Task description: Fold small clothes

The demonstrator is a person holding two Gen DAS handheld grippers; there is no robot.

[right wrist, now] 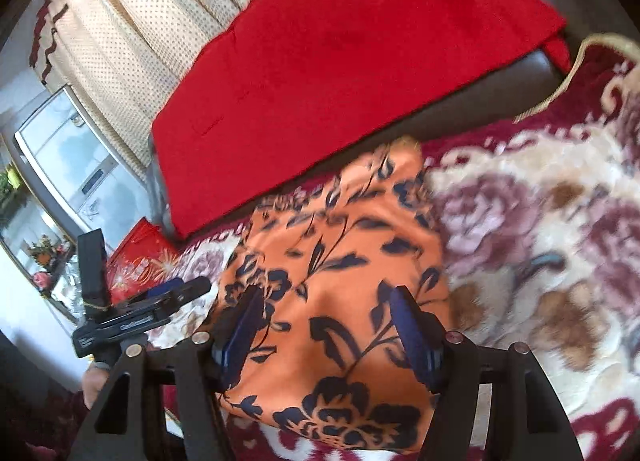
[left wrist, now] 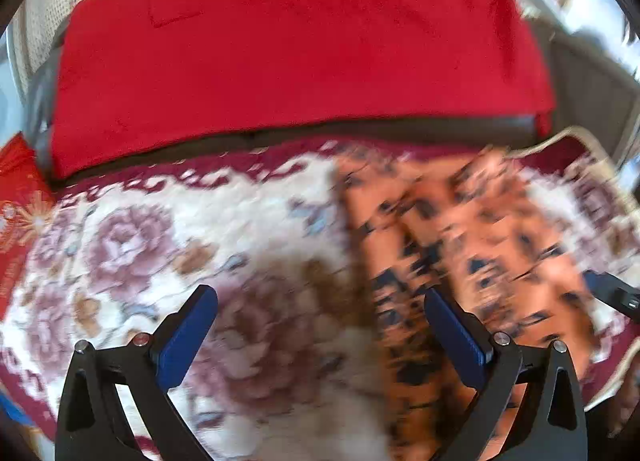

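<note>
An orange garment with a dark blue flower print (right wrist: 340, 273) lies flat on a floral blanket (right wrist: 540, 245). In the left wrist view it (left wrist: 460, 229) is on the right, blurred. My left gripper (left wrist: 320, 297) is open and empty above the blanket, its right finger at the garment's left edge. My right gripper (right wrist: 324, 297) is open just above the garment, with the cloth showing between its blue pads. The left gripper (right wrist: 176, 293) shows at the left of the right wrist view. The right gripper's tip (left wrist: 612, 293) shows at the right edge of the left wrist view.
A red cloth (left wrist: 300, 49) covers a dark backrest behind the blanket. A red printed box (right wrist: 140, 261) sits at the left. Dotted cream curtains (right wrist: 120, 41) and a glass cabinet (right wrist: 68, 157) stand behind.
</note>
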